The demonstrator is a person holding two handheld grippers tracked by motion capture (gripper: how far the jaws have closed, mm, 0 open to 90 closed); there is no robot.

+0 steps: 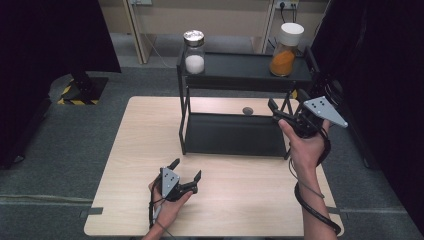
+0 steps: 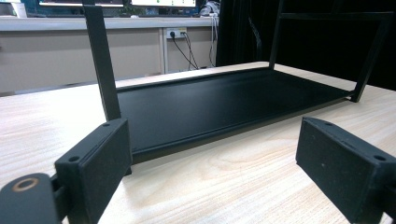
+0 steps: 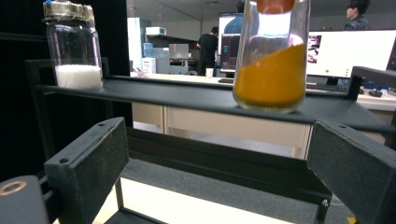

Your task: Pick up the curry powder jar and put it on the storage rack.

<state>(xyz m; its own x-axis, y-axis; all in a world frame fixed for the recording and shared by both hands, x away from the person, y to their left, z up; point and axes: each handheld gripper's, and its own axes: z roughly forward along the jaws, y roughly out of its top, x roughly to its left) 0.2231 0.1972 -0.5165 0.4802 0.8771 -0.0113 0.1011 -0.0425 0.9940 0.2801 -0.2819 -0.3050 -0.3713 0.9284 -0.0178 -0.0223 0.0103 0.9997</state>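
Right tool (image 1: 280,114) hangs agape at the rack's (image 1: 235,135) right end, below the orange-powder jar (image 1: 285,49) on the top shelf — left tool (image 1: 186,172) gapes empty above the counter (image 1: 135,150).

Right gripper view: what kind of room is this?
Probably an office or lab used for testing: computer monitors glow behind the black shelf, and wall sockets sit past the wooden table.

Left tongs (image 1: 186,170) near and low, jaws spread wide, gripped in the left hand (image 1: 170,200), right tongs (image 1: 274,111) raised farther right, jaws apparently apart, right forearm (image 1: 314,200) extended
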